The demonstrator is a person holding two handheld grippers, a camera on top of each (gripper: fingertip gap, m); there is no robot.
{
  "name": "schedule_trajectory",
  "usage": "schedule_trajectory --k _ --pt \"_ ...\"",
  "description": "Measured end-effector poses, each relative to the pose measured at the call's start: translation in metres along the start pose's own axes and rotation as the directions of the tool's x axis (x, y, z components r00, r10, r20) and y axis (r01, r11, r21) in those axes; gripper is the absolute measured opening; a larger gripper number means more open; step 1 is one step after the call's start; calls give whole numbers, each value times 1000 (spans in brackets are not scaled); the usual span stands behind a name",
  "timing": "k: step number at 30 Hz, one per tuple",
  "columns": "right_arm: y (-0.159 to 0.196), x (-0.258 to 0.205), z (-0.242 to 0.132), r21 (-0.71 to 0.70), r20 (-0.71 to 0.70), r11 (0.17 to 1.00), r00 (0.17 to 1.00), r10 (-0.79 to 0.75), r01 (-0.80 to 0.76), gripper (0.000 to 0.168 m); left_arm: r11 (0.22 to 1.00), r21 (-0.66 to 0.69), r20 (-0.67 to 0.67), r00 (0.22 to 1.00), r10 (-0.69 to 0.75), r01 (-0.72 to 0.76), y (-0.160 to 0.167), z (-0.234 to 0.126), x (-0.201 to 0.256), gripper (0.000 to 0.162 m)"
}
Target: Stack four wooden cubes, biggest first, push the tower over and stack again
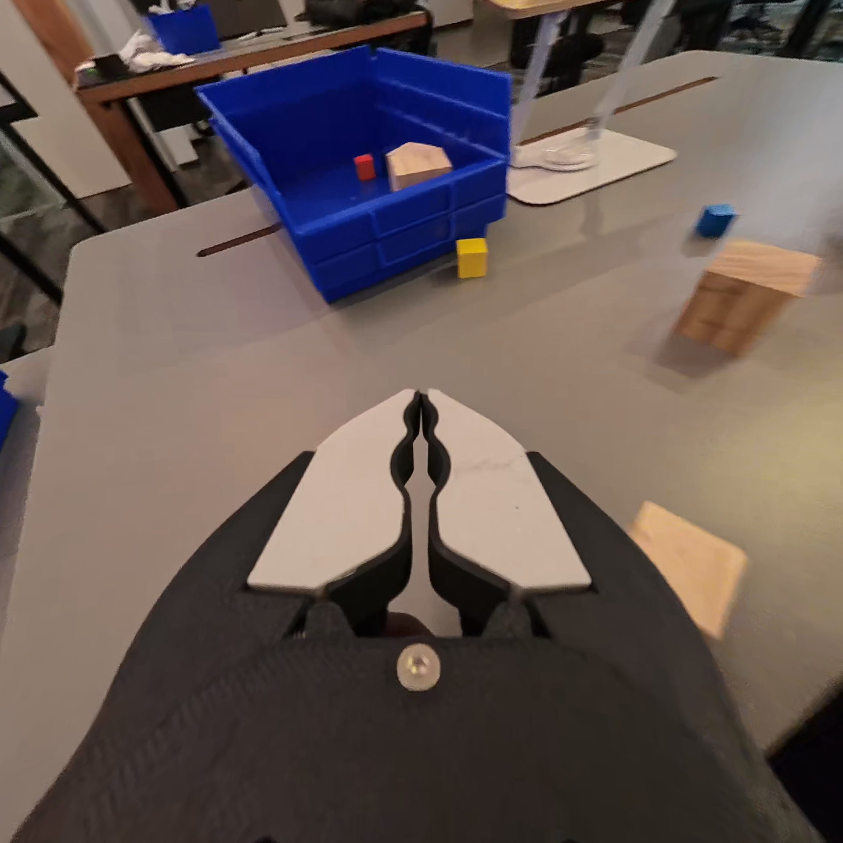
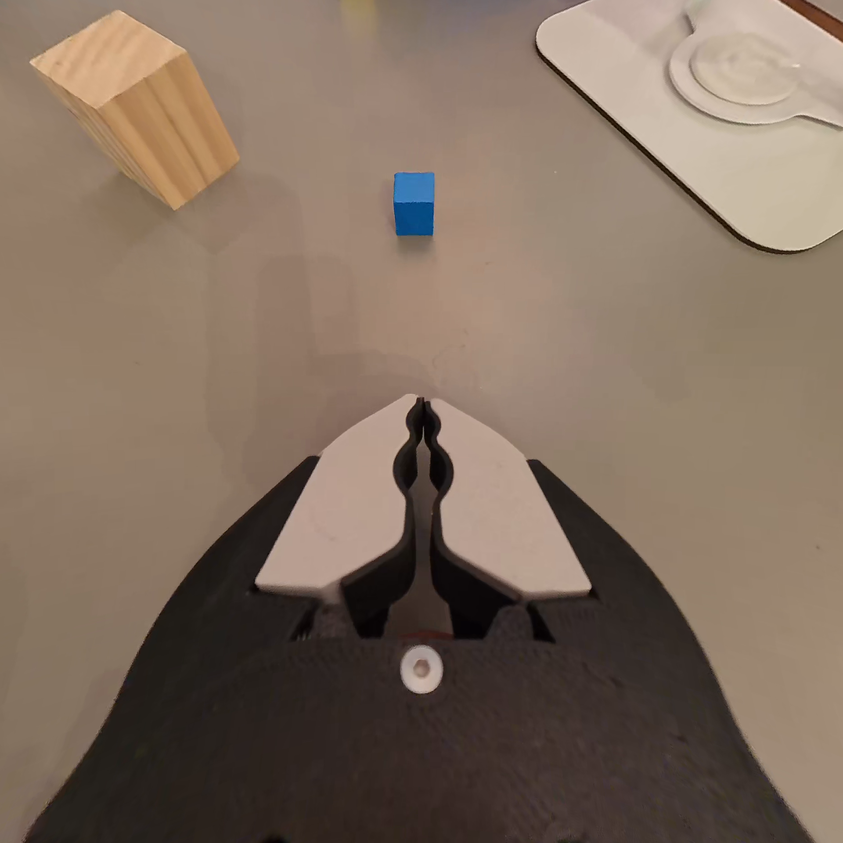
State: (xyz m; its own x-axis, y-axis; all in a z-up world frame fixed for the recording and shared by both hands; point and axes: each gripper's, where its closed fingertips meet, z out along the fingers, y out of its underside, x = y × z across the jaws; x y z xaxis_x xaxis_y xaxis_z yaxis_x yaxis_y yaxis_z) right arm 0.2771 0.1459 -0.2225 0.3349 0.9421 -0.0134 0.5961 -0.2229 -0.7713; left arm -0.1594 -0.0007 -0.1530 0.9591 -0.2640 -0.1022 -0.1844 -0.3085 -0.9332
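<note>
Left gripper jaws together, empty, over grey table. Right gripper jaws together, empty, blue cube ahead, apart from it. Big wood cube left of blue. Another wood block beside left gripper. Yellow cube against bin; red cube and wood cube inside it.

Big block upper left of the right wrist view is bare pale wood, grain showing. The small blue cube looks matt painted. Bin is glossy blue plastic, and the tabletop is smooth matt grey.
</note>
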Motion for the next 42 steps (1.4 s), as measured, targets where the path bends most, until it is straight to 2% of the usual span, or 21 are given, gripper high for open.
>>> schedule_trajectory --k 3,8,11,18,20,22,26,28,31,33,34,37,38,40,42 --pt "1 -4 2 -7 22 1000 1000 -15 15 0 1000 20 -107 994 -5 7 10 -25 25 15" --pt "-1 -16 4 -4 84 999 996 -32 32 0 999 -44 -224 975 2 -13 39 -39 59 34" --pt "-5 -27 4 10 149 999 988 -35 34 0 996 -67 -276 961 33 -53 45 -42 76 53" --pt "-15 -51 3 38 263 996 961 -89 82 0 970 -172 -397 913 91 -171 66 -34 110 81" --pt "-24 -59 3 68 283 990 949 -138 123 0 964 -186 -425 900 97 -191 67 -34 117 85" --pt "-37 -67 4 88 304 982 934 -185 166 8 960 -190 -442 891 103 -206 68 -32 121 84" --pt "-70 -87 17 131 309 946 894 -323 296 57 946 -213 -461 879 123 -244 72 -26 127 83" --pt "-85 -98 28 141 324 923 864 -385 359 75 939 -224 -467 875 131 -260 73 -23 128 81" --pt "-102 -113 52 131 355 893 820 -449 432 91 941 -226 -464 877 125 -253 72 -21 127 69" --pt "-107 -122 72 106 397 872 783 -478 478 96 947 -225 -475 874 100 -231 71 -23 126 45" --pt "-108 -126 82 93 418 864 768 -486 496 101 947 -229 -467 879 96 -225 71 -22 125 44" --pt "-106 -139 110 63 497 842 715 -492 535 101 946 -230 -464 880 98 -227 71 -21 124 44" --pt "-104 -145 117 63 533 840 693 -485 539 96 947 -231 -465 880 96 -225 71 -21 124 44" --pt "-106 -154 123 79 577 854 675 -460 515 66 946 -231 -463 881 97 -226 71 -21 124 44" --pt "-110 -157 122 79 585 861 677 -448 502 65 946 -231 -463 881 98 -227 71 -21 124 44"
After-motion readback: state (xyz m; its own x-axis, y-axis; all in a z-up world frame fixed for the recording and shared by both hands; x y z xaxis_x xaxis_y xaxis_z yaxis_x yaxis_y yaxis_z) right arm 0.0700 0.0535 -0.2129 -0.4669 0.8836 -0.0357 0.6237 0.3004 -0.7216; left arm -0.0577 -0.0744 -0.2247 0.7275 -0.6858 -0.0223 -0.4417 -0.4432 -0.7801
